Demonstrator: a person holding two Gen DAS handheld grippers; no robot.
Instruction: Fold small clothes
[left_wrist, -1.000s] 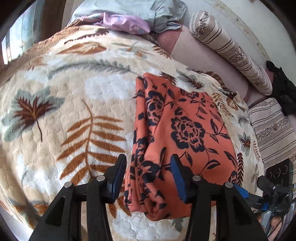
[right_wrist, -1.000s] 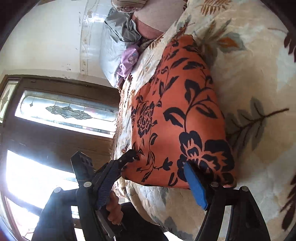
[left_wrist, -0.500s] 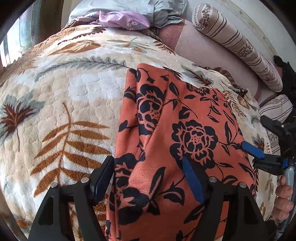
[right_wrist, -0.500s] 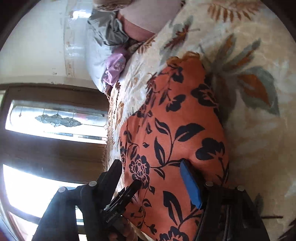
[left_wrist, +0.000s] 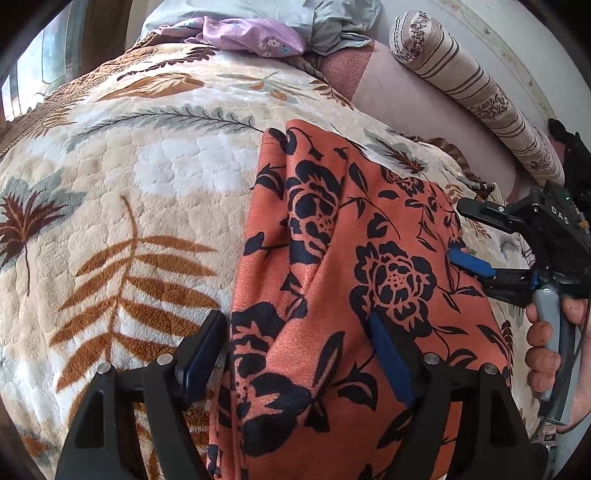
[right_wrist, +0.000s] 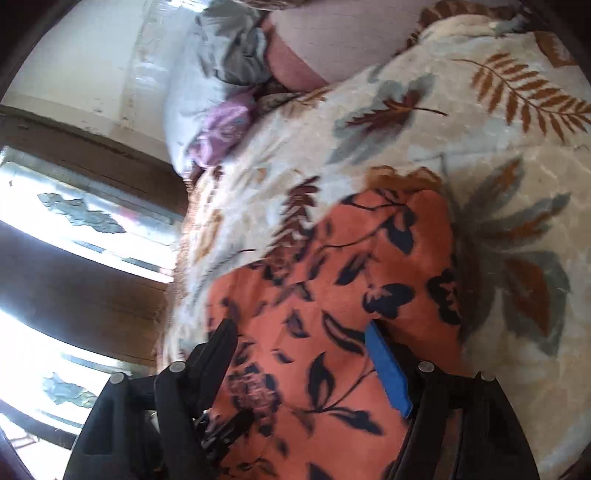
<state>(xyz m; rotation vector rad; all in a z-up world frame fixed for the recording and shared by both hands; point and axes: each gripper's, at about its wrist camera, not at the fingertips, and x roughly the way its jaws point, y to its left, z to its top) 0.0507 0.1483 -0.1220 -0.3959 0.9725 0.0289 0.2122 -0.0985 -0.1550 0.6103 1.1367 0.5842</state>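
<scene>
Nearest the left wrist camera, the left gripper (left_wrist: 295, 358) stands with jaws spread, straddling the near end of the orange cloth with dark blue flowers (left_wrist: 351, 295), which lies folded lengthwise on the cream plush blanket with leaf print (left_wrist: 129, 184). At the cloth's right edge, the right gripper (left_wrist: 465, 236) is likewise spread, its blue pad on the fabric. Beyond lie a lilac garment (left_wrist: 243, 35) and a striped bolster (left_wrist: 476, 92). Since a second ago, both grippers have advanced over the cloth. No containers show.
</scene>
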